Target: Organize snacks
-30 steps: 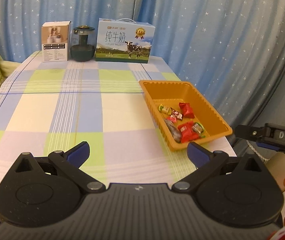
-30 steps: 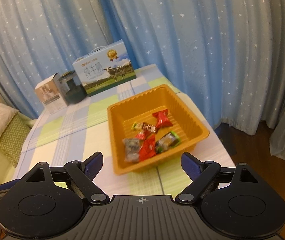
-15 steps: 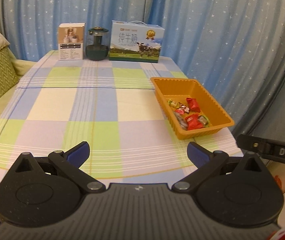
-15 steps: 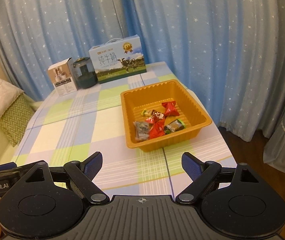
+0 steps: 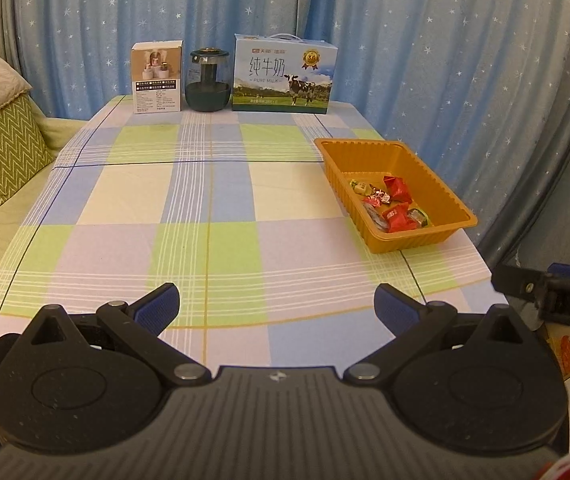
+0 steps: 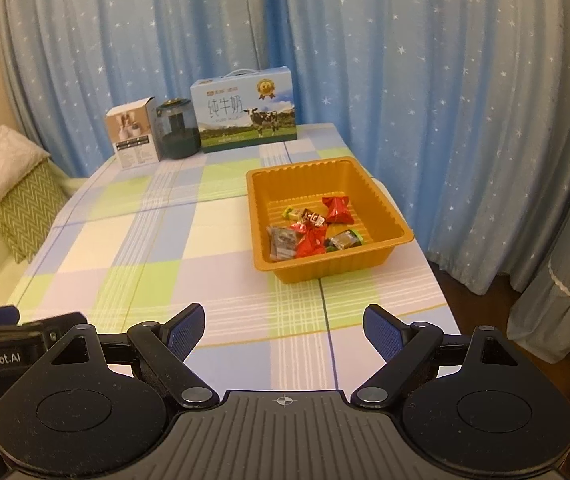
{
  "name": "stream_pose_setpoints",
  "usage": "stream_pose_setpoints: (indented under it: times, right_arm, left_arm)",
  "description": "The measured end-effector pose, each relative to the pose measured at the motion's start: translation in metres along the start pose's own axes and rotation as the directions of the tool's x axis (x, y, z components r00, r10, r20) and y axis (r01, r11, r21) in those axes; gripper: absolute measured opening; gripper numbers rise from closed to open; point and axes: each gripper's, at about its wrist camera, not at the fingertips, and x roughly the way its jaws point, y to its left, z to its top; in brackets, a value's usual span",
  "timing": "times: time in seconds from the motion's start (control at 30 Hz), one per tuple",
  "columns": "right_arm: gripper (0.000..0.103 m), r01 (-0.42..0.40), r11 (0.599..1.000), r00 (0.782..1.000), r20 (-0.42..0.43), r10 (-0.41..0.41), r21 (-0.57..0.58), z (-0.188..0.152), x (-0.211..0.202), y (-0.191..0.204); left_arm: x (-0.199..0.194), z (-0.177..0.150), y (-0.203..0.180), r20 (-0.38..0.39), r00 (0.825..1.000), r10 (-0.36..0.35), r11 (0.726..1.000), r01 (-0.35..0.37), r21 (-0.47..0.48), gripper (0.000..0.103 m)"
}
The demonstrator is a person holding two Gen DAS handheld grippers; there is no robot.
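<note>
- We note the left gripper (image 5: 277, 305): matte black body, ribbed grey-black top plate with a small silver mark at its centre.
- Two round black housings flank the plate, each with a raised disc and a triangular cut-out above.
- Black linkage arms pivot on silver round-head screws; each finger (image 5: 156, 307) ends in a blue textured pad.
- The right gripper (image 6: 284, 332) is built alike: blue pads, silver pivots, a crosshair mark on the ribbed plate.
- In the left wrist view the right gripper's side shows white letters "DA", cut off by the frame edge.
- In the right wrist view the left gripper's side reads "GenRobot.AI" in white.
</note>
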Motion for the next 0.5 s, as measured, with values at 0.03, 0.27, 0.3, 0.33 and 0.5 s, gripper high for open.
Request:
stream_pose_setpoints:
  times: [0.03,0.27,0.3,0.33,0.5]
  right_arm:
    - [0.086,0.001,1.000,1.000,-0.001,-0.001,-0.004,-0.0020,-0.0005,0.0007]
    - [0.086,-0.008,1.000,1.000,-0.006,0.008,-0.007,-0.0097,-0.0050,0.0030]
    - [0.086,-0.012,1.000,1.000,-0.004,0.012,-0.009,-0.0094,-0.0061,0.0041]
    - [0.086,-0.014,1.000,1.000,-0.003,0.014,-0.010,-0.0086,-0.0065,0.0048]
    - [0.086,-0.013,1.000,1.000,0.001,0.013,-0.011,-0.0082,-0.0073,0.0071]
  left_arm:
    - [-0.0013,-0.0005,-0.0003,0.005,1.000,0.000,1.000,0.000,0.003,0.103]
    - [-0.0073,-0.0014,-0.0021,0.014,1.000,0.005,1.000,-0.005,0.010,0.103]
    - [-0.0074,-0.0015,-0.0021,0.013,1.000,0.006,1.000,-0.006,0.011,0.103]
    - [-0.0079,-0.0018,-0.0022,0.013,1.000,0.008,1.000,-0.008,0.011,0.103]
    - [-0.0103,-0.0022,-0.0028,0.019,1.000,0.011,1.000,-0.011,0.012,0.103]
